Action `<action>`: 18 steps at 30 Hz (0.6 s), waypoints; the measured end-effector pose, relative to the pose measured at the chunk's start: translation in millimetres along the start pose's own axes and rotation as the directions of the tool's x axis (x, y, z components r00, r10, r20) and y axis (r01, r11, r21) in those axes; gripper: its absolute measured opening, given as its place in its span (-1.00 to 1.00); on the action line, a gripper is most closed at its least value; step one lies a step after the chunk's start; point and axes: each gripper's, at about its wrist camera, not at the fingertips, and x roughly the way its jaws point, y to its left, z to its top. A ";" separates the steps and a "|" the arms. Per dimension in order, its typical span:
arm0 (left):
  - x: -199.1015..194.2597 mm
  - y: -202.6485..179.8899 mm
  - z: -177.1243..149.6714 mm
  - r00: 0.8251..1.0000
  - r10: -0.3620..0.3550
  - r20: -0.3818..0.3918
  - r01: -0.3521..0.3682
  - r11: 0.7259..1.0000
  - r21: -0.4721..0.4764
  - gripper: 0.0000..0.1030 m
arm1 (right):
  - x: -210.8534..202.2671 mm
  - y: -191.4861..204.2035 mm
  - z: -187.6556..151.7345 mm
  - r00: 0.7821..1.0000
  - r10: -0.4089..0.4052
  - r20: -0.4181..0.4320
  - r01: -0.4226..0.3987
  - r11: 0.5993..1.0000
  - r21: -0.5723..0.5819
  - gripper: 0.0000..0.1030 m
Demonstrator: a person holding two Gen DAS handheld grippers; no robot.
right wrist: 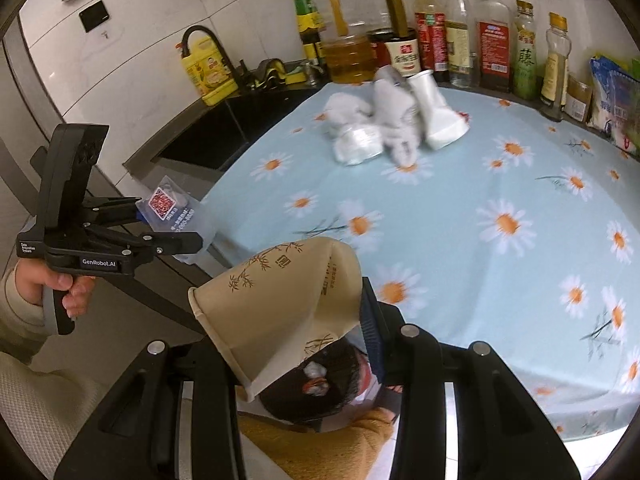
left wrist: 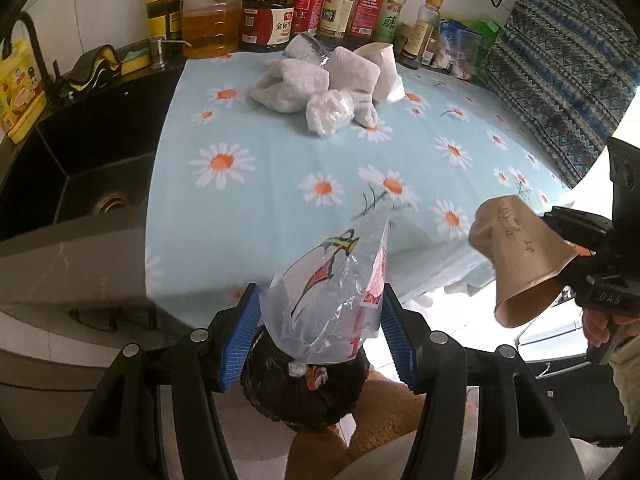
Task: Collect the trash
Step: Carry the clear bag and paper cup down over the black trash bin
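In the left wrist view my left gripper [left wrist: 320,320] is shut on a clear printed plastic wrapper [left wrist: 332,280], its blue pads [left wrist: 240,332] pressing both sides. Right under it is a black trash bag [left wrist: 280,396] with scraps inside. My right gripper [right wrist: 288,320] is shut on a crushed tan paper cup [right wrist: 280,304], above the same black bag [right wrist: 340,364]. Each gripper shows in the other's view: the right gripper [left wrist: 560,248] with the cup [left wrist: 520,256], the left gripper [right wrist: 176,224] with the wrapper [right wrist: 172,208]. A white cup [left wrist: 384,72], white cloths [left wrist: 292,84] and a crumpled plastic ball [left wrist: 328,112] lie at the table's far side.
The table wears a light blue daisy cloth [left wrist: 280,176]. Several oil and sauce bottles [left wrist: 304,4] line the back wall. A black sink [left wrist: 88,152] and a yellow jug [right wrist: 208,68] are on the left. A patterned fabric [left wrist: 560,64] hangs at the right. A person's hand [right wrist: 68,288] holds the left gripper.
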 end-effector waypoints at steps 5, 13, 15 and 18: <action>-6.8 10.0 -24.6 1.000 -0.016 -0.009 0.016 1.000 -0.020 0.11 | 12.6 26.6 -14.2 1.000 0.017 -0.023 -0.017 1.000 0.001 -0.24; 0.0 24.0 -57.7 0.998 -0.034 -0.056 0.031 0.998 -0.050 0.11 | 35.2 49.3 -34.3 0.997 0.037 -0.067 -0.035 0.999 0.031 -0.24; 4.6 27.2 -64.7 0.997 -0.036 -0.071 0.032 0.998 -0.058 0.11 | 39.9 52.4 -39.5 0.996 0.039 -0.077 -0.036 0.999 0.040 -0.24; 12.9 30.1 -72.2 0.996 -0.026 -0.090 0.021 0.998 -0.064 0.11 | 52.3 51.7 -48.7 0.994 0.024 -0.106 -0.017 0.998 0.067 -0.24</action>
